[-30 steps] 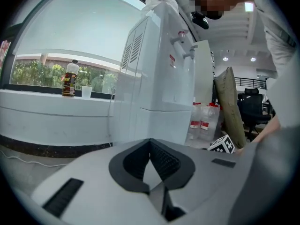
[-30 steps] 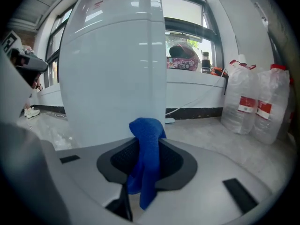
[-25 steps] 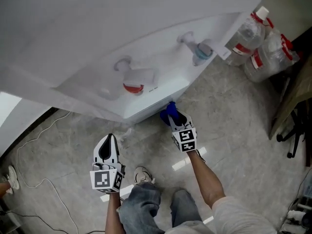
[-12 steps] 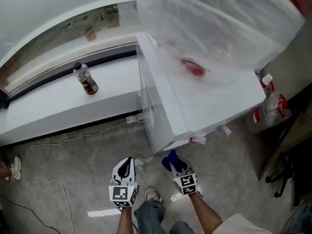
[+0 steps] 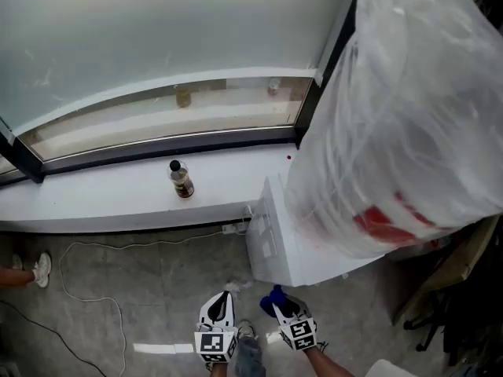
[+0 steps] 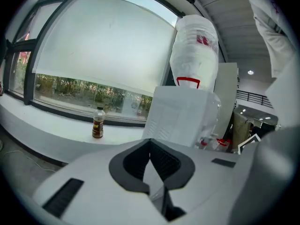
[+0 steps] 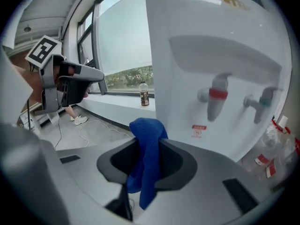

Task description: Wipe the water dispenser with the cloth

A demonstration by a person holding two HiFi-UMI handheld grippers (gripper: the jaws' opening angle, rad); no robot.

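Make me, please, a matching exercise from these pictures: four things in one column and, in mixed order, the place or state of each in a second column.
Column one
1. cloth
2. small bottle
3. left hand-held gripper
4. big water jug

Column two
A. stands on the window ledge
B. sits on top of the water dispenser, wrapped in clear plastic
C. shut, with nothing between its jaws
D. blue, clamped in the right hand-held gripper

Pairs: 1-D, 2-A, 3-C, 4-B

Bright daylight floods in through the window; both gripper views bulge fisheye, edges darkly vignetted.
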